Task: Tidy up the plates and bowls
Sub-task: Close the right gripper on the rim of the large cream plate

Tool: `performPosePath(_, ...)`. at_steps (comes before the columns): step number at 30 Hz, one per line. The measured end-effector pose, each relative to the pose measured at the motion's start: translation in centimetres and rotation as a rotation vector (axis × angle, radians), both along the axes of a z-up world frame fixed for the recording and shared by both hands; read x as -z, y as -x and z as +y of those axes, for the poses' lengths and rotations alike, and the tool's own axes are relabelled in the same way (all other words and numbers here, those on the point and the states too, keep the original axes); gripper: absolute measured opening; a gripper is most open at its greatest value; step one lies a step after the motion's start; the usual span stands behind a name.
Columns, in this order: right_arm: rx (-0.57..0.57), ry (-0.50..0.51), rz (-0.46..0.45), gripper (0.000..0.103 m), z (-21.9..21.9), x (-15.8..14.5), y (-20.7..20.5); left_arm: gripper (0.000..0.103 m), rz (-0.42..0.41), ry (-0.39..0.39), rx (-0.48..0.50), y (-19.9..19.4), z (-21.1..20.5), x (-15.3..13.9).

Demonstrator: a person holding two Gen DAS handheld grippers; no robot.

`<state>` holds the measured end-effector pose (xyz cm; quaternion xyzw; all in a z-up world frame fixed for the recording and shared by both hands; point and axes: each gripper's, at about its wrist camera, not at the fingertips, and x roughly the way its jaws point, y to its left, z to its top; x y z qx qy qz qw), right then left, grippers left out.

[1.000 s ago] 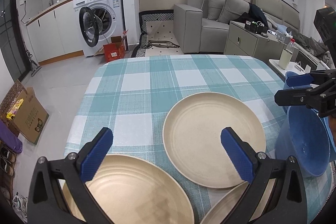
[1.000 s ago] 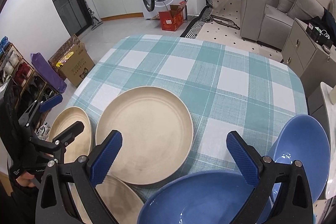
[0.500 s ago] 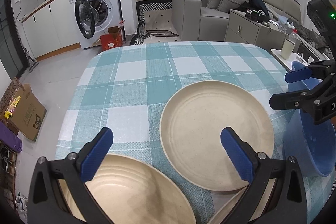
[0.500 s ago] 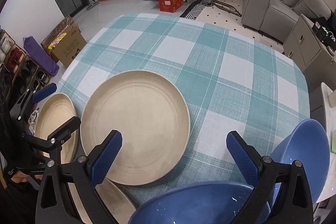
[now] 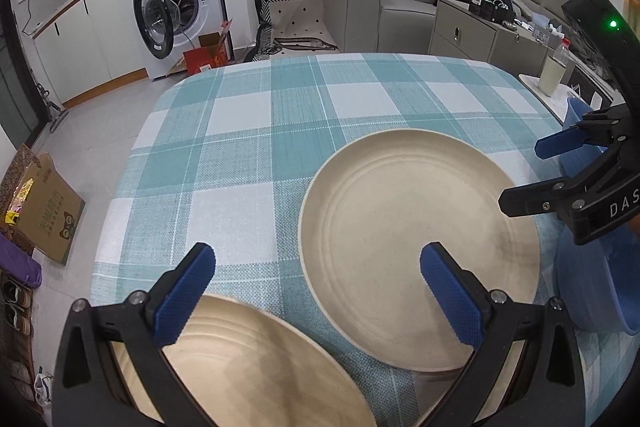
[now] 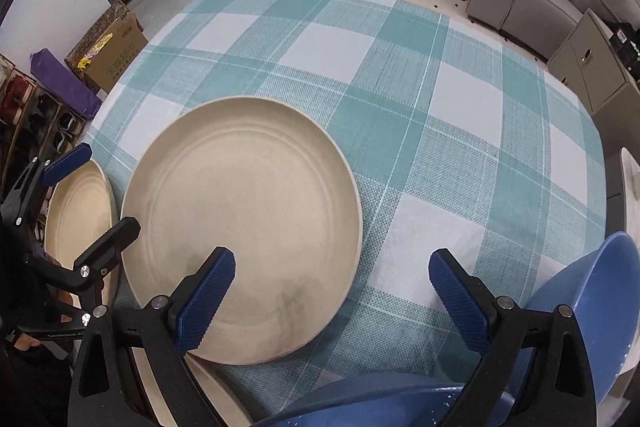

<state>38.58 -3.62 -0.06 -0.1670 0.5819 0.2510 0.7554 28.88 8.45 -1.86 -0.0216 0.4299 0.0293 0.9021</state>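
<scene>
Both my grippers hang spread wide and empty: my left gripper [image 5: 316, 291] above the near edge of the teal-and-white checked tablecloth [image 5: 256, 131], my right gripper [image 6: 332, 291] over the big round beige plate with faint concentric rings [image 6: 248, 211]. A second ringed beige plate [image 5: 256, 359] lies nearest under my left fingers [image 5: 184, 293], just beside the big one. Two glossy deep blue bowls [image 6: 600, 311] sit at my right. Beyond the table stands a white washing machine [image 5: 176, 15], door open.
</scene>
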Motion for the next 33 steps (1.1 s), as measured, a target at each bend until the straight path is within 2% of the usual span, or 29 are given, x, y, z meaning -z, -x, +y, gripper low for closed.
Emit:
performPosePath(4, 0.004, -0.007, 0.023, 0.099, 0.1, 0.5, -0.4, 0.102, 0.02, 0.002, 0.011, -0.2, -0.2, 0.4)
performPosePath(8, -0.002, -0.002, 0.054, 0.089, 0.4, 1.0, -0.5, 0.102, 0.037, 0.008, 0.018, -0.4, -0.2, 0.7)
performPosePath(12, 0.0, -0.005, 0.068, 0.087, 0.3, 1.3, -0.6, 0.1, 0.042, 0.012, 0.028, -0.4, -0.3, 0.8)
performPosePath(18, 0.004, -0.015, 0.088, 0.081, 0.1, 1.9, -0.7, 0.089, 0.068, 0.018, 0.057, -0.7, -0.8, 1.3)
performPosePath(21, 0.002, -0.02, 0.096, 0.078, 0.1, 2.1, -0.6, 0.079, 0.082, 0.03, 0.066, -0.7, -0.9, 1.5)
performPosePath(23, 0.0, -0.021, 0.104, 0.074, 0.1, 2.3, -0.6, 0.069, 0.092, 0.041, 0.072, -0.8, -1.0, 1.7)
performPosePath(33, 0.0, -0.02, 0.119, 0.053, 0.3, 3.0, -0.3, 0.055, 0.106, 0.039, 0.07, -0.7, -1.0, 1.8)
